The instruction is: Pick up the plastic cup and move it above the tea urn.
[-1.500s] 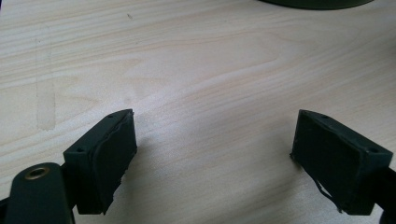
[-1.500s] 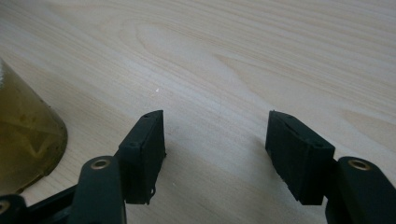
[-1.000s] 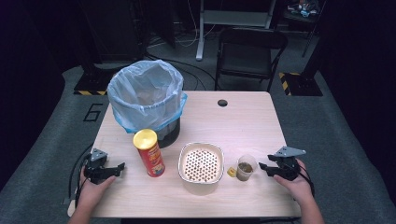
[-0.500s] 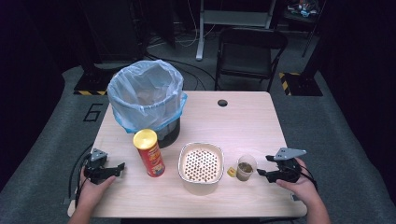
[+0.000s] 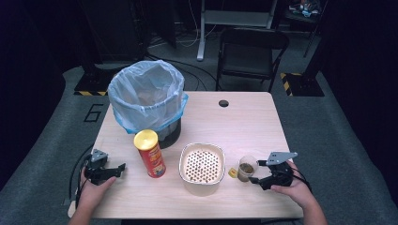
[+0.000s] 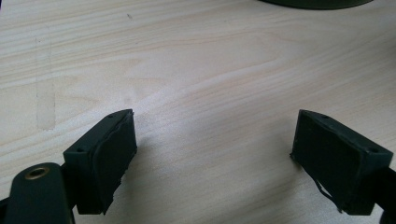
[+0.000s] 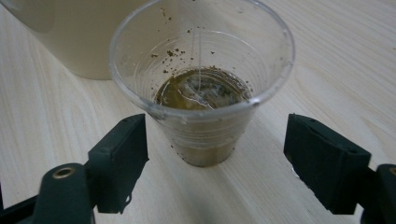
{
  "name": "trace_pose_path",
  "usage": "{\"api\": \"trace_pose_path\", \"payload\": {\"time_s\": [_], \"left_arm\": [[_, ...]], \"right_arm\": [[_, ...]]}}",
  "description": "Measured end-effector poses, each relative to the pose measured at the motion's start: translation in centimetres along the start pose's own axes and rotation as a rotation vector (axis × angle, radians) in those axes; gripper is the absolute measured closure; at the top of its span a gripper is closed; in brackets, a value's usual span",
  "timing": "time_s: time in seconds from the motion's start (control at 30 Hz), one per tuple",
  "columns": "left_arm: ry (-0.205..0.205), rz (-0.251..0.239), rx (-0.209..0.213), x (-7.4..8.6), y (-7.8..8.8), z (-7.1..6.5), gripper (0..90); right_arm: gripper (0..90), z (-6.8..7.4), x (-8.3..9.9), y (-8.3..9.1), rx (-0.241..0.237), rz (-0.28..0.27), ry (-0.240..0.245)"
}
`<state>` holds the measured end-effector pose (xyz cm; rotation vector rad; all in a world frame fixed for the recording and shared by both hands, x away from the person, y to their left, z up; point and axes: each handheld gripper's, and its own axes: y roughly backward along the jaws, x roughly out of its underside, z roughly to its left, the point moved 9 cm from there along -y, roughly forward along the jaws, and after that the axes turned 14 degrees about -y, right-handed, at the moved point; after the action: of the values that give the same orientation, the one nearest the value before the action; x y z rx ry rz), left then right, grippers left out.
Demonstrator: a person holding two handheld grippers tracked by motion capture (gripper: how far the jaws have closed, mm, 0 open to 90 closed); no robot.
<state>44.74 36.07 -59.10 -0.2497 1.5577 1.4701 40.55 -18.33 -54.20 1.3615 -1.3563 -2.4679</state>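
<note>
— What is the setting?
— A pale wooden worktop (image 5: 244,122) on grey carpet in a dark room, with a black folding chair (image 5: 251,47) at upper centre.
— And the grippers?
— Both spread wide: the left gripper (image 5: 119,168) at lower left over bare wood, the right gripper (image 7: 215,154) flanking a clear plastic cup (image 7: 203,79); its murky brown contents are hard to identify.

On my table (image 5: 244,126): one lined bin (image 5: 146,101), one chip can (image 5: 149,153), one perforated container (image 5: 202,167), one plastic cup (image 5: 246,168); two tools, left tool (image 5: 115,169) and right tool (image 5: 257,172).
</note>
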Motion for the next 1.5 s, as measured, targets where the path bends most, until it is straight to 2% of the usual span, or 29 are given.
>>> {"api": "trace_pose_path", "payload": {"time_s": [0.03, 0.07, 0.1, 0.17, 0.23, 0.27, 0.33, 0.63, 0.67, 0.87, 0.97, 1.0, 1.03, 1.2, 1.37, 1.4, 1.47, 1.5], "left_arm": [[0.001, -0.001, 0.000, 0.0, 0.0, 0.0, 13.5], [0.001, 0.000, 0.000, 0.0, 0.0, 0.0, 13.5], [0.001, -0.001, 0.000, 0.0, 0.0, 0.0, 13.5], [0.001, -0.001, 0.000, 0.0, 0.0, 0.0, 13.5], [0.001, -0.001, 0.000, 0.0, 0.0, 0.0, 13.5], [0.001, -0.001, 0.000, 0.0, 0.0, 0.0, 13.5], [0.001, -0.001, 0.000, 0.0, 0.0, 0.0, 13.5], [0.008, -0.006, 0.002, 0.0, 0.0, -0.2, 13.5], [0.001, -0.003, 0.002, 0.0, 0.1, -0.2, 13.5], [0.005, 0.003, 0.015, 0.1, 0.2, -0.4, 13.5], [0.005, -0.001, 0.012, 0.1, 0.2, -0.4, 13.5], [0.006, -0.006, 0.008, 0.1, 0.1, -0.4, 13.5], [0.007, -0.007, 0.007, 0.0, 0.1, -0.4, 13.5], [0.007, -0.007, 0.007, 0.0, 0.1, -0.4, 13.5], [0.007, -0.007, 0.007, 0.0, 0.1, -0.4, 13.5], [0.007, -0.007, 0.007, 0.0, 0.1, -0.4, 13.5], [0.007, -0.007, 0.007, 0.0, 0.1, -0.4, 13.5], [0.007, -0.007, 0.008, 0.0, 0.1, -0.4, 13.5]], "right_arm": [[23.3, 0.1, 0.0, -0.1, 0.003, 0.003, -0.011], [24.1, 0.1, -0.2, -0.4, 0.000, -0.016, 0.018], [24.2, 0.3, -0.1, -0.4, -0.001, 0.001, -0.003], [24.2, 0.2, -0.5, -0.7, 0.000, -0.025, 0.016], [24.0, 0.6, -0.7, -0.7, -0.013, -0.035, -0.010], [24.0, 0.6, -0.8, -0.7, -0.016, -0.037, -0.004], [24.0, 0.8, -1.1, -0.7, -0.024, -0.053, -0.021], [25.3, 1.5, -1.9, -1.6, -0.063, -0.071, -0.019], [25.2, 1.6, -1.9, -1.7, -0.061, -0.072, -0.031], [25.1, 1.7, -2.3, -2.3, -0.060, -0.084, -0.016], [24.6, 1.7, -2.1, -2.8, -0.054, -0.061, -0.012], [25.3, 1.6, -2.3, -3.0, -0.050, -0.074, 0.012], [26.0, 1.7, -2.2, -2.9, -0.048, -0.065, -0.009], [27.9, 1.7, -2.5, -2.9, -0.059, -0.081, -0.020], [28.5, 1.8, -2.4, -2.9, -0.052, -0.079, -0.002], [29.0, 1.7, -2.5, -3.0, -0.038, -0.093, 0.018], [29.8, 1.8, -2.5, -3.0, -0.039, -0.086, 0.019], [30.9, 1.7, -2.5, -2.9, -0.031, -0.084, 0.037]]}}
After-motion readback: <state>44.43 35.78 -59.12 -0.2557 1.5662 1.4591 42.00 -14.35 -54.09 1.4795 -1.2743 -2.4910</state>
